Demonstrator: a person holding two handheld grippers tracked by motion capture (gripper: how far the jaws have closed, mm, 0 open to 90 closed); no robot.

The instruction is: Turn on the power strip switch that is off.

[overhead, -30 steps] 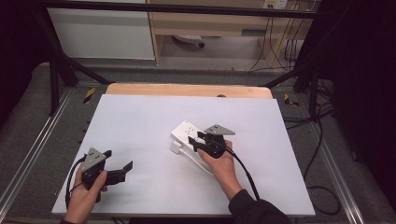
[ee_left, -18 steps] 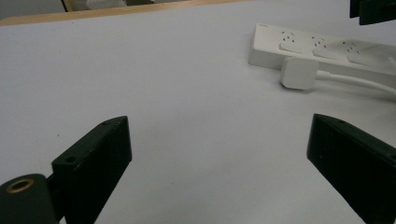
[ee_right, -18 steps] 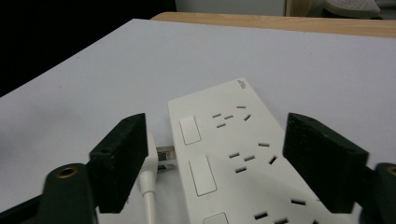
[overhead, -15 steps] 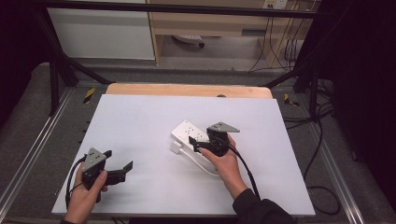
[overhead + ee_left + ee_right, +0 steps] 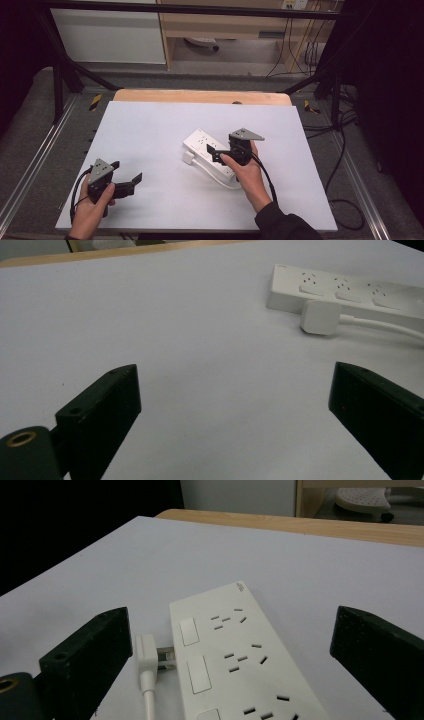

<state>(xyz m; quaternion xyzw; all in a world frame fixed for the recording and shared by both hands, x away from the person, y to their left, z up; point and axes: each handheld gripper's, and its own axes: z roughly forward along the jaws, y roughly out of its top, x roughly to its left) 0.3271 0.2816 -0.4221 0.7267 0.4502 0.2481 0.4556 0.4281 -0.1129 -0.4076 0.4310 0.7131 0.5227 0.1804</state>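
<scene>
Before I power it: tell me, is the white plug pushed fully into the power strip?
No, the white plug lies beside the power strip, its prongs bare.

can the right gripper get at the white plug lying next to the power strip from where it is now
Probably yes. The right gripper hangs open above the power strip, and the white plug lies uncovered on the table beside it, by the gripper's left jaw, prongs towards the strip.

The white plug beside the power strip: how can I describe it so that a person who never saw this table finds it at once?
Start at the white table and find the white power strip near its middle. The white plug lies on the table against the strip's long side, its metal prongs toward the strip. Unlike the long strip with sockets, it is small, squarish, and trails a thin white cord.
</scene>
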